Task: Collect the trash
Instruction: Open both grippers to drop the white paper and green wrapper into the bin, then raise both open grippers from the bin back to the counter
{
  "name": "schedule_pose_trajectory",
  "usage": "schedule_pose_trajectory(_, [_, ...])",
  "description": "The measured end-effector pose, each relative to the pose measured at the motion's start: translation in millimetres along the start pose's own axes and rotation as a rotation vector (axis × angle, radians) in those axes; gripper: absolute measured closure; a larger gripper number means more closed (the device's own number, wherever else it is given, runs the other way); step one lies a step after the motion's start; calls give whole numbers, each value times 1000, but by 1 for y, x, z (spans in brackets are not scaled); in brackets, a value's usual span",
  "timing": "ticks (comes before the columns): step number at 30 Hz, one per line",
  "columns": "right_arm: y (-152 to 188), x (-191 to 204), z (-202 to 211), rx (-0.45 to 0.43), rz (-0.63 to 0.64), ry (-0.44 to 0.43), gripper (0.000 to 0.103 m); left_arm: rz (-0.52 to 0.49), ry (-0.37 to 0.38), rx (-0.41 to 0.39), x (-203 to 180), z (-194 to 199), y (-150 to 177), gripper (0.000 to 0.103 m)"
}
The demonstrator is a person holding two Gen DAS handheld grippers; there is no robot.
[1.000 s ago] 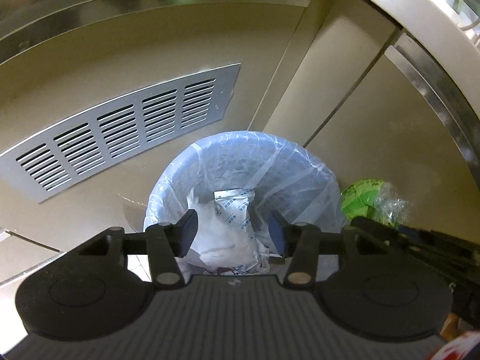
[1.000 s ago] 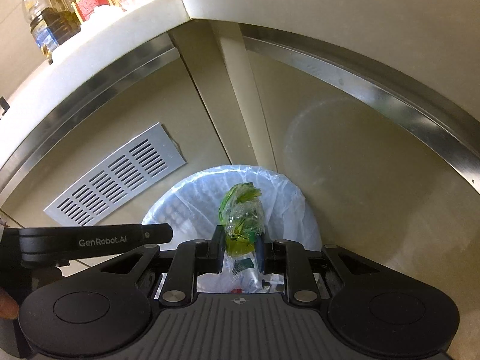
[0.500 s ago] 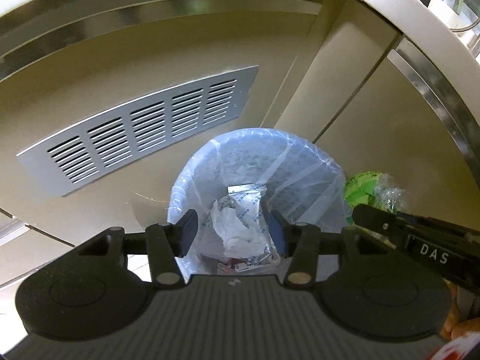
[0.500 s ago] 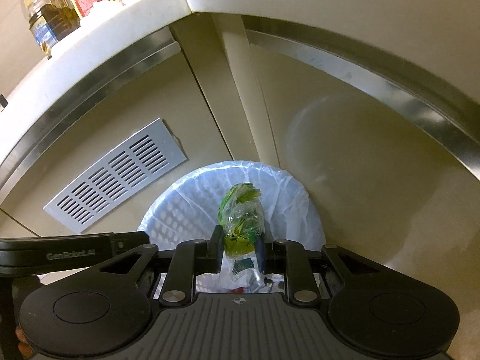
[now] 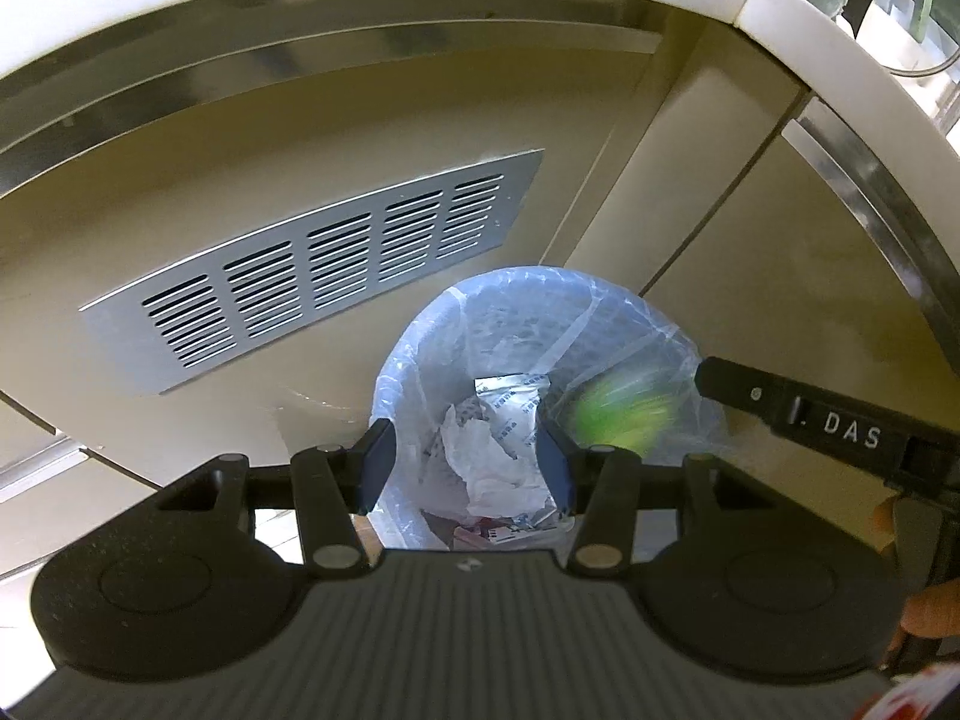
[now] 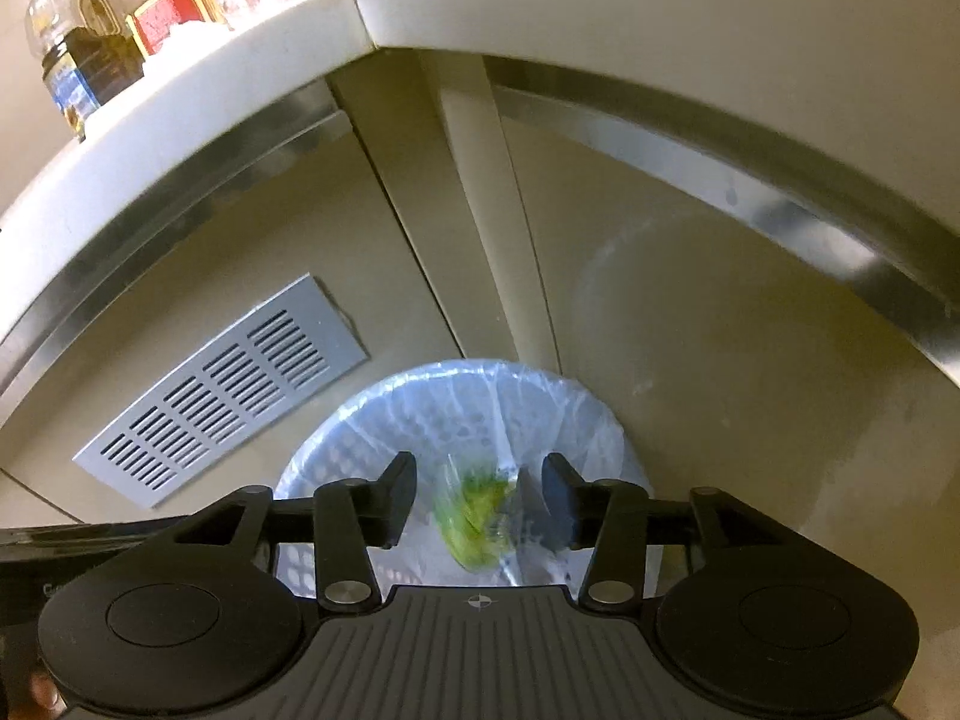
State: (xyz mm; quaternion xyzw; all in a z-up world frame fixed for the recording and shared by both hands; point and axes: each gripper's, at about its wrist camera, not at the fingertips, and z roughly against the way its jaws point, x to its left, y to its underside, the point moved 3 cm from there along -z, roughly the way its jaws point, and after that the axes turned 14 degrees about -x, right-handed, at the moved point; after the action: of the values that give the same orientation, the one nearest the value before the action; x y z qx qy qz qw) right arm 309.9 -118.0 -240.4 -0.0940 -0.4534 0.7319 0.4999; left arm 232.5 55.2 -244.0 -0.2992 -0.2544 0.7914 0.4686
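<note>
The green wrapper (image 6: 474,516) is a crumpled, clear-and-green plastic piece, blurred, between the jaws of the right gripper (image 6: 480,501) and directly above the lined bin (image 6: 594,420). These jaws are opening and the pads no longer press on it, so it seems to be dropping free. I judge it very light, soft and a little slippery; it would crush easily, and a pinch on the bunched middle would hold it best. In the left wrist view the same wrapper (image 5: 621,417) shows as a green smear over the bin's rim (image 5: 420,330). The left gripper (image 5: 468,465) hangs over the bin with jaws apart and empty. Inside lie white paper (image 5: 492,456) and a foil sachet (image 5: 510,399). Behind stands a cabinet with a vent grille (image 5: 312,276), under the bench (image 6: 288,18).
</note>
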Motion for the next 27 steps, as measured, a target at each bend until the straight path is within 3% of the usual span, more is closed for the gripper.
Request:
schedule_pose_trajectory(14, [12, 9, 12, 64, -8, -14, 53, 3, 1, 1, 3, 17, -1, 56])
schedule_pose_trajectory(27, [4, 16, 45, 59, -36, -32, 41, -18, 2, -26, -3, 60, -6, 53])
